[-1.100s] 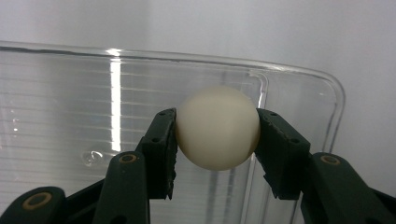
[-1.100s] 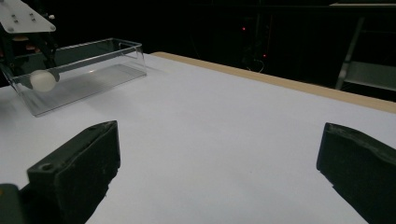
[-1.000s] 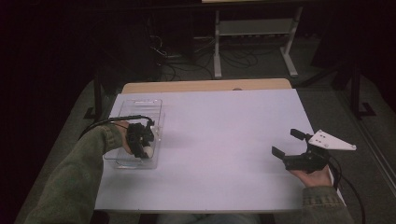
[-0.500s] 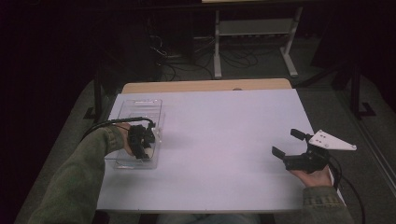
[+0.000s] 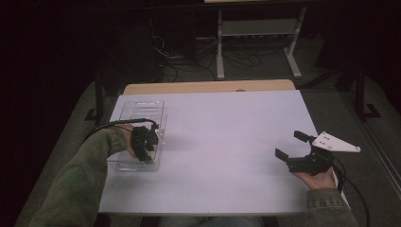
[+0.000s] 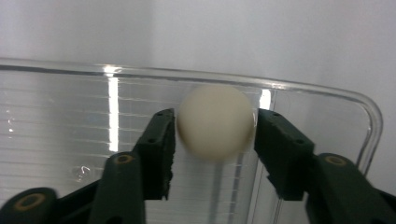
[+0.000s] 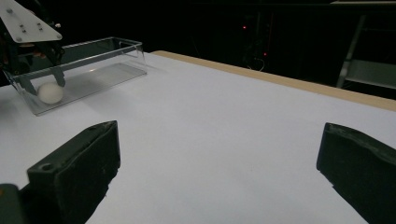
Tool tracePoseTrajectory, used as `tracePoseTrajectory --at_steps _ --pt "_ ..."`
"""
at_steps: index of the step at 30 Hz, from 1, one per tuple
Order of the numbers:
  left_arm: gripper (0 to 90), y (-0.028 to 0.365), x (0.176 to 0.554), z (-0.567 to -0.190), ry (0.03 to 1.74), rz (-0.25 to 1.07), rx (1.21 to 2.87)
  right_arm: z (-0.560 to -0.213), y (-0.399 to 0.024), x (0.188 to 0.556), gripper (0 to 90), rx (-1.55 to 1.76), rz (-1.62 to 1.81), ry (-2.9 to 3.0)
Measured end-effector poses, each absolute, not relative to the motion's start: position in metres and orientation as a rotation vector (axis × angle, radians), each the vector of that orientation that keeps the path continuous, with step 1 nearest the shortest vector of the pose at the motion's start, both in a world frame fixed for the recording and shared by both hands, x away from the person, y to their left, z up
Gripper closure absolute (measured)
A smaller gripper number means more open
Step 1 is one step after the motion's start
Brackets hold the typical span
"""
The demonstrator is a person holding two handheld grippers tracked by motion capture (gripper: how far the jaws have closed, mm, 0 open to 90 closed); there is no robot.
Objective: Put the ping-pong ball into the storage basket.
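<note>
A dark room is seen around a white table (image 5: 222, 142), whose far edge shows a strip of pale wood; a metal rack (image 5: 257, 33) and loose cables stand on the floor behind it. At the table's left side a clear plastic box (image 5: 142, 111) is set lengthwise, open at the top.

The left gripper (image 5: 143, 152) is lowered into the near end of that box. In the left gripper view a cream ball (image 6: 215, 122) is seen between the two black jaws, close to the box's rounded corner. The jaws have just been opening: the left pad lies at the ball's edge, while a thin gap is seen on the right side, so the ball is bracketed rather than squeezed (its outline is slightly blurred). From the right gripper view the ball (image 7: 50, 93) is seen low in the box (image 7: 93, 65), by the near wall, with the left gripper (image 7: 42, 74) above it.

The right gripper (image 5: 295, 146) is held at the table's right edge, well apart from the box, its jaws spread wide with nothing between them.
</note>
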State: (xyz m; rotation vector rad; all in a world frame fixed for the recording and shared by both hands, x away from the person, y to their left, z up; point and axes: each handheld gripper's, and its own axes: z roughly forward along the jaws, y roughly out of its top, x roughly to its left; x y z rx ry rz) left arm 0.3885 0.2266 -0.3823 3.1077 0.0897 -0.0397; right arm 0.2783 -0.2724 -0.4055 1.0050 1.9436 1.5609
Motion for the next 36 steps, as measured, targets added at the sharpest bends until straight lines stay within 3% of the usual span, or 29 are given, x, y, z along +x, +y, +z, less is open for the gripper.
tracePoseTrajectory --at_steps 30,36 --pt "13.8 0.234 0.391 -0.358 0.230 0.159 3.087 -0.405 -0.272 0.278 0.0 0.999 1.557 1.946" --pt "0.0 0.236 0.392 -0.349 0.301 0.193 3.048 -0.405 -0.271 0.278 0.0 1.001 1.555 1.948"
